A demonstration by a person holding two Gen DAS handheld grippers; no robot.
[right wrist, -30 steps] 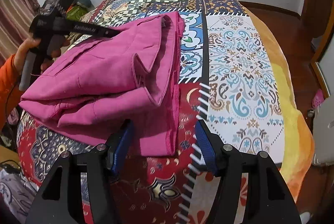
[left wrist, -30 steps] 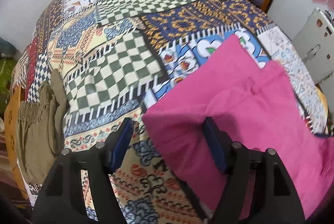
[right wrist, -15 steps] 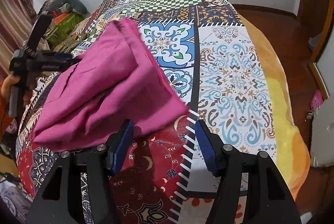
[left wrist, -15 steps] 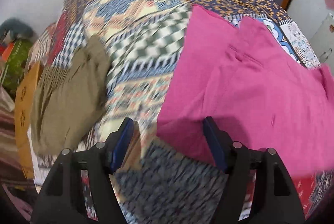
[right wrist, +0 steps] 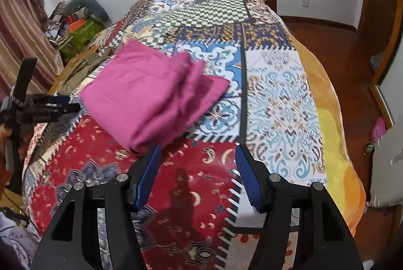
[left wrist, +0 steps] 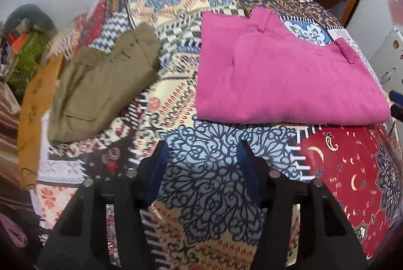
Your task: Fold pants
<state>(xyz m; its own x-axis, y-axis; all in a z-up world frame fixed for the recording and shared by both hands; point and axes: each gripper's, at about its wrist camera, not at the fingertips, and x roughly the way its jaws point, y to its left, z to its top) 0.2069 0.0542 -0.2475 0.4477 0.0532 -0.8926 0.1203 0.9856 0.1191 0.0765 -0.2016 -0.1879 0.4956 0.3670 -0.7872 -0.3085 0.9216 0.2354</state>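
Your right gripper (right wrist: 197,174) is hovering over the red patch of the patchwork bedspread (right wrist: 282,104), blue-padded fingers (right wrist: 148,174) sitting apart with nothing between them. The folded pink pants (right wrist: 148,93) are lying just past the left finger's tip, not touching it as far as I can tell, far edge a bit blurred. Way off at the left edge your left gripper (right wrist: 65,102) is poking in sideways, jaws closing on nothing. Olive clothing (right wrist: 83,63) is peeking out beyond the pants.
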